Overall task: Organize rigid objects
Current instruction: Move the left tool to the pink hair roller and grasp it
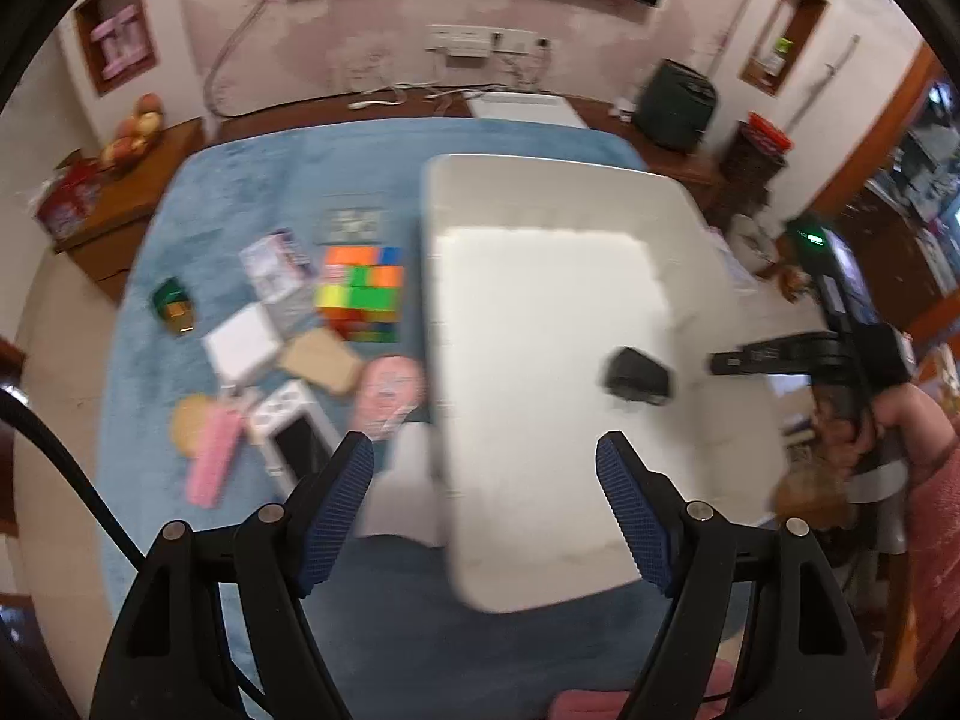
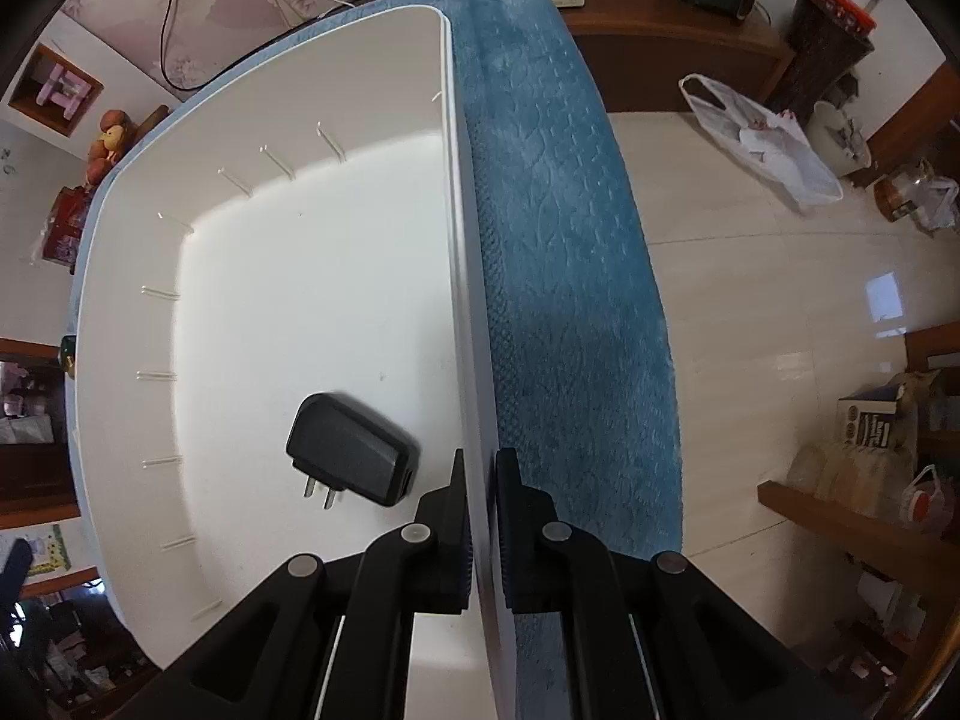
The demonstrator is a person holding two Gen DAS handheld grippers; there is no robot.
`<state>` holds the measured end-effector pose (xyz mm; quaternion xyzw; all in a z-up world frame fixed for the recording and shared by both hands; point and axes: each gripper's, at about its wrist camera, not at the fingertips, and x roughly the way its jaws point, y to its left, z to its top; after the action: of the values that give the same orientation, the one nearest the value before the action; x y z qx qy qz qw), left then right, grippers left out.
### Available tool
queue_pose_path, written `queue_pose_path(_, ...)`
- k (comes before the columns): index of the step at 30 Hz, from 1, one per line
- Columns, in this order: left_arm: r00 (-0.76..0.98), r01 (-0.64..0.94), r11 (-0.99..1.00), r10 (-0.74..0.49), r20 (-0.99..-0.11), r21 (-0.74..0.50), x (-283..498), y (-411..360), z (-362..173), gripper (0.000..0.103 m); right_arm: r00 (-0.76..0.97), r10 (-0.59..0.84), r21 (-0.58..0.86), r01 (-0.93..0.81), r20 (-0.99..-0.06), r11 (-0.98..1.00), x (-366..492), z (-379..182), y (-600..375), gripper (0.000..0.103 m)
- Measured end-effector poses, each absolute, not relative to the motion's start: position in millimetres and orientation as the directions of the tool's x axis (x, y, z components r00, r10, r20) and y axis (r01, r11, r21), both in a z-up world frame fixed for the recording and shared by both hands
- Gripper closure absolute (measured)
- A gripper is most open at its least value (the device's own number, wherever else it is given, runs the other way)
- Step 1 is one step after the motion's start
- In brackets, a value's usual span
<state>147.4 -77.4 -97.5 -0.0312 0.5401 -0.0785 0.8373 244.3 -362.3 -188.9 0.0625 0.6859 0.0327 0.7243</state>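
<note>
Loose items, including a colour cube point(image 1: 360, 291), lie on the blue mat's point(image 1: 252, 192) left half. The left gripper point(image 1: 485, 468) hangs wide open, empty, above the white bin's point(image 1: 444, 276) near-left corner. A black charger point(image 2: 351, 457) lies inside the bin. The right gripper point(image 2: 482, 516) is clamped on the bin's right wall.

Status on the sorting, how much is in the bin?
Done: one black charger lies in the white bin. In hand: right claw is clamped on the bin's wall; left claw is open, empty. Left: Rubik's cube, small boxes and pink items on the blue mat.
</note>
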Motion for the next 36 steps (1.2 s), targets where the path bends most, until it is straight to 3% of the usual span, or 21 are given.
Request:
queue_pose_path(9,0.37,0.039,0.998,-0.051,-0.927,-0.039,155,-11,-115,0.023,0.072,0.075,0.079,0.051,-0.995,0.996,246,-193,-354,0.098)
queue_pose_path(19,0.276,0.076,0.997,-0.038,-0.96,-0.018,171,38,-145,0.023,0.098,0.061,0.077,0.169,-0.993,0.983,244,-192,-362,0.097)
queue_pose_path(36,0.103,0.188,0.982,0.006,-0.995,0.025,202,71,-221,0.024,0.133,0.022,0.052,0.226,-0.991,0.973,239,-191,-358,0.095)
